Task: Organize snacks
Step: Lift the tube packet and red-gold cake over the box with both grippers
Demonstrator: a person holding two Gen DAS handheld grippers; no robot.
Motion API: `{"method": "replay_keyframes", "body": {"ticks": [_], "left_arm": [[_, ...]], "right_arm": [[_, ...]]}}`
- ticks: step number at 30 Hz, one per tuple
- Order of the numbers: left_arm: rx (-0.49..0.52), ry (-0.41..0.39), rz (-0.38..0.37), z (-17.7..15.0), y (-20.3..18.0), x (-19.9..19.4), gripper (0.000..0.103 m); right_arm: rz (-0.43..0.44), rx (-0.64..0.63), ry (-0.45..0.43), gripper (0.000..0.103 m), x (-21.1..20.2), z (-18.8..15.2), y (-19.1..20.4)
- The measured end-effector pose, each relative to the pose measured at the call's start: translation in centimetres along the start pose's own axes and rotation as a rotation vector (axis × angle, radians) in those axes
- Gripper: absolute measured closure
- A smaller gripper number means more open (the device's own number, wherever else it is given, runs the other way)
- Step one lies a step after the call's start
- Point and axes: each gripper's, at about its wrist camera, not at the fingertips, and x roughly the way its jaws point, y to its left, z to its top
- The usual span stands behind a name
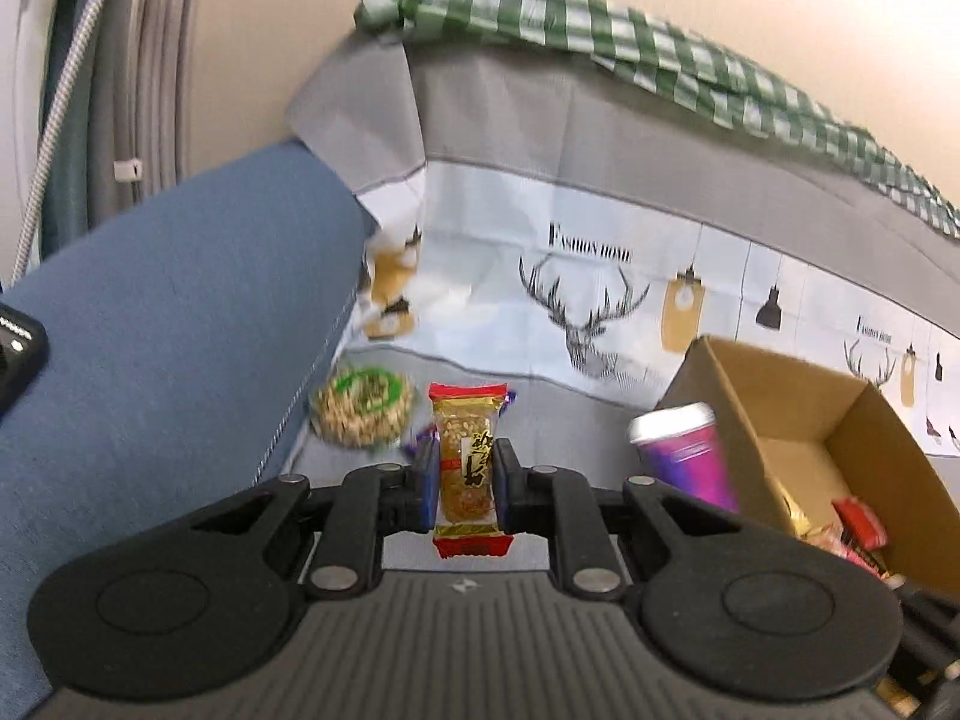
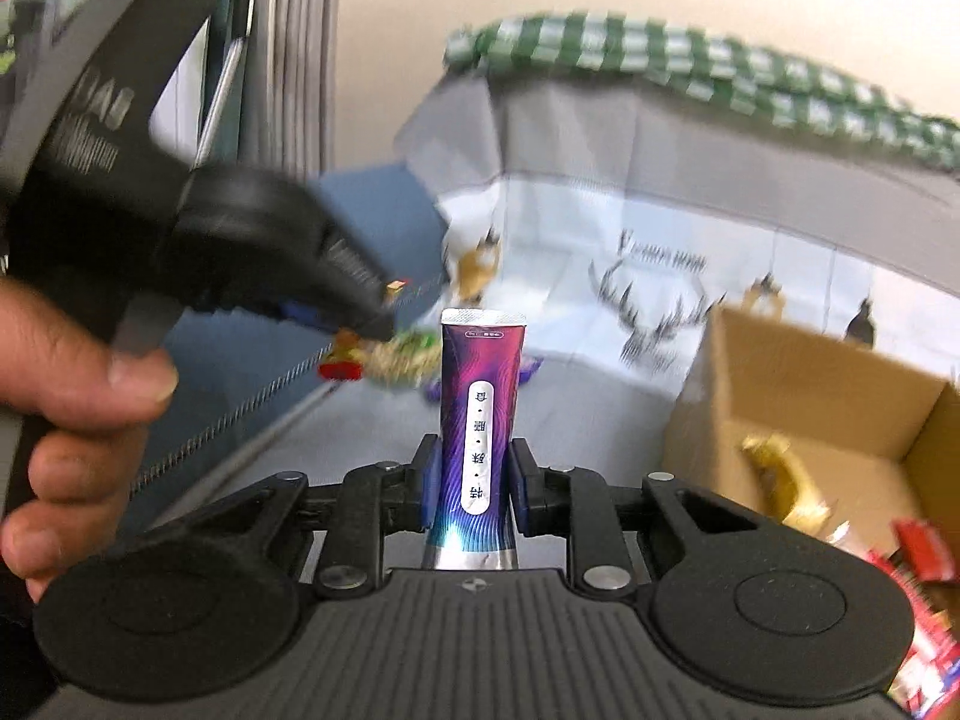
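Left tongs [image 1: 465, 480] gripping golden snack [image 1: 467, 462]

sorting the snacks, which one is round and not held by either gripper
The round peanut snack with the green label, lying on the grey cloth by the blue cushion. The golden bar and the purple packet are long and gripped.

Grey sheet [image 1: 540, 420] lies open between the blue cushion [image 1: 180, 330] and cardboard box [image 1: 810, 420]; round nut snack [image 1: 363, 411] crowds the cushion's edge.

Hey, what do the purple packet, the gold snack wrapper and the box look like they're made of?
Purple packet: glossy foil-like film, with glare near its base. Gold snack wrapper: shiny plastic film, clear enough to show the contents. Box: matte brown cardboard, probably corrugated.
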Motion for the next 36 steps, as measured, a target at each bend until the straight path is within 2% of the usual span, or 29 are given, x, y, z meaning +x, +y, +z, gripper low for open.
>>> {"method": "replay_keyframes", "body": {"ticks": [6,11,15,20,23,26,29,36], "left_arm": [[0.049,-0.018,-0.007,0.2,-1.1,0.0,0.083],[0.081,-0.037,-0.049,-0.1,-2.6,0.0,0.083],[0.101,-0.075,-0.092,-0.4,-4.5,-0.4,0.083],[0.144,-0.119,-0.161,-0.7,-7.6,-0.8,0.083],[0.149,-0.141,-0.206,-1.0,-9.4,-0.9,0.083],[0.165,-0.153,-0.251,-1.2,-11.3,-0.8,0.083],[0.185,-0.166,-0.286,-1.5,-12.9,-0.6,0.083],[0.238,-0.165,-0.376,-1.9,-16.8,0.6,0.084]], "right_arm": [[-0.051,0.054,-0.076,0.079,-2.8,1.8,-4.0],[-0.102,0.162,-0.138,0.079,-5.5,4.6,-9.6],[-0.181,0.181,-0.175,0.079,-7.2,6.0,-14.3],[-0.307,0.201,-0.164,0.079,-8.1,3.7,-18.7],[-0.358,0.233,-0.122,0.079,-8.0,2.1,-20.7],[-0.427,0.237,-0.133,0.079,-8.7,1.3,-21.8],[-0.461,0.288,-0.126,0.079,-9.0,0.5,-23.5],[-0.489,0.284,-0.082,0.079,-7.7,-0.3,-24.4]]}}
